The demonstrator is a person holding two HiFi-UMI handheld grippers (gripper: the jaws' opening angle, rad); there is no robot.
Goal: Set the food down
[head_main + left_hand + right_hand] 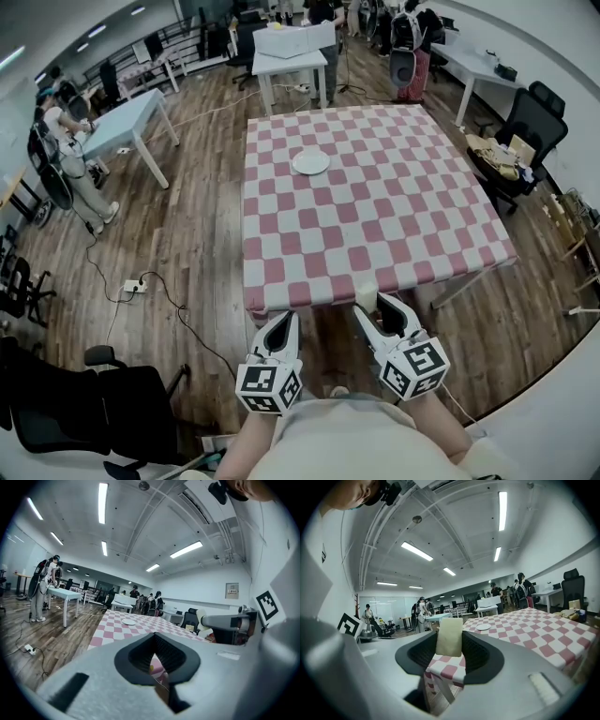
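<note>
The checkered bench is seen ahead. The left gripper is empty, its fingers closed together. The right gripper has its fingers clamped on pale food at the bench's near edge. A white plate lies well beyond.

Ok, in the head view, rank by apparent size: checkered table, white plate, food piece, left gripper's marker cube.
1. checkered table
2. marker cube on the left gripper, enlarged by nearness to the camera
3. white plate
4. pale food piece, also near the camera
</note>
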